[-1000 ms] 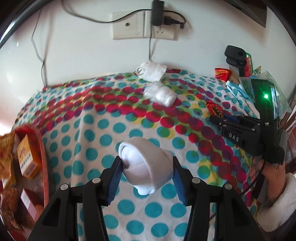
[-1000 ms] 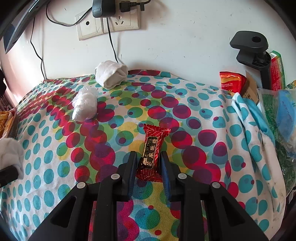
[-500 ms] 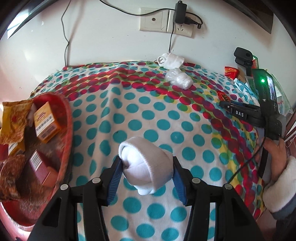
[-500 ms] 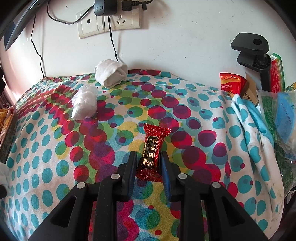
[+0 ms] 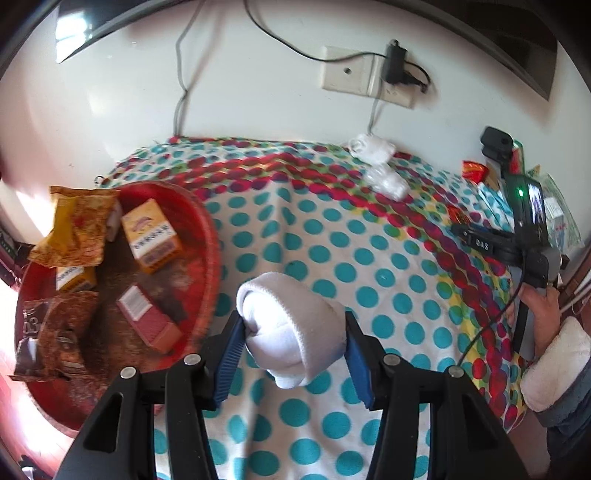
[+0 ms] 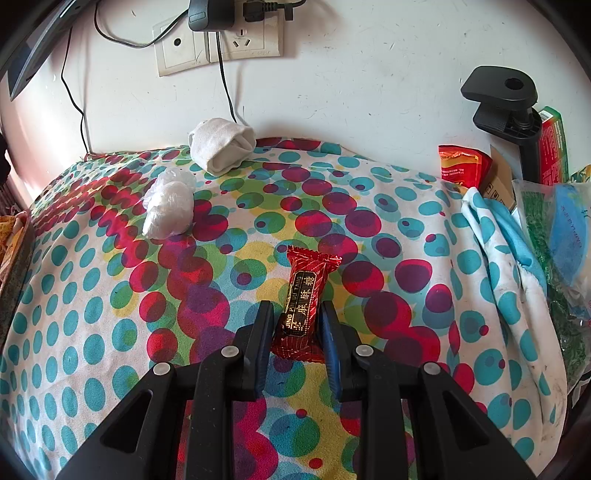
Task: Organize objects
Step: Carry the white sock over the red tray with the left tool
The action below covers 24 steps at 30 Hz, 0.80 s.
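My left gripper [image 5: 293, 325] is shut on a rolled white sock [image 5: 291, 325], held above the spotted cloth just right of a red tray [image 5: 210, 258]. The tray holds yellow and red boxes and snack packets. In the right wrist view my right gripper [image 6: 297, 317] is shut on a red candy wrapper [image 6: 304, 295] that lies lengthwise on the cloth. The right gripper [image 5: 480, 242] also shows far right in the left wrist view, in a person's hand [image 5: 543, 314]. A second rolled sock [image 6: 221, 144] and a clear plastic bundle [image 6: 168, 208] lie near the wall.
A wall socket with a plugged charger [image 6: 210, 14] and trailing cables sits above the table. A black clamp [image 6: 506, 107], red snack packets [image 6: 461, 166], a blue cloth [image 6: 498, 229] and bagged items [image 6: 557, 236] crowd the right edge.
My left gripper has carried the sock to the left, bringing the red tray fully into view beside it. The right gripper and the candy wrapper have stayed put.
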Available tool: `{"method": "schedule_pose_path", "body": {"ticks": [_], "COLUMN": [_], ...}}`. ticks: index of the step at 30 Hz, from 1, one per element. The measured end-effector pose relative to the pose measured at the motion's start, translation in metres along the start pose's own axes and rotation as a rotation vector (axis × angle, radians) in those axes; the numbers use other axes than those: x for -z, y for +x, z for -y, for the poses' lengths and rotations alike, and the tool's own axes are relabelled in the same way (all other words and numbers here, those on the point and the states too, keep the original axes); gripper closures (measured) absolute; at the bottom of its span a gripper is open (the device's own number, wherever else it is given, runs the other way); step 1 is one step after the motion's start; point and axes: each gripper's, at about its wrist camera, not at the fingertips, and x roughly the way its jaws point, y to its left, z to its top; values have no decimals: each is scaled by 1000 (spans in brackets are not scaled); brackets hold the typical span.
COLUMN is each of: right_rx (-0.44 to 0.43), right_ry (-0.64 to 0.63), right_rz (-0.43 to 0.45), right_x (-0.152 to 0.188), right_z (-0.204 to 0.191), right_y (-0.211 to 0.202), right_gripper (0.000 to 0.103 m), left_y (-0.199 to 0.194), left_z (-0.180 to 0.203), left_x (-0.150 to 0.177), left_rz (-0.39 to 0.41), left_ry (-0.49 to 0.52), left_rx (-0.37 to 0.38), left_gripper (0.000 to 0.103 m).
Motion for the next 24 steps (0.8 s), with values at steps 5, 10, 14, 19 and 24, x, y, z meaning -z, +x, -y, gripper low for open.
{"method": "schedule_pose_path", "body": {"ticks": [5,10,14,19,24], "right_rx": [1,2,4,5,8], "right_ry": [0,0,0,-1,-2], "right_rz": [0,-1,-1,-1,-1], "right_x": [-1,-1,-1,-2,-2], "right_z": [0,0,1,-1,0], "right_y": [0,-1,-1,-1,-1], "right_gripper": [78,78,77,78,78], "left_y": [-9,-16,-21,-33,-48], "left_z": [-20,-50,-78,-108,-140], "left_x": [-1,1,2,-1,-9], "left_rz": [15,15,13,20,48], "left_ry": [-23,-52,-94,-110,-144], "left_rx": [-35,-97,-129,-184,-228], "left_gripper": [50,50,50,50,50]}}
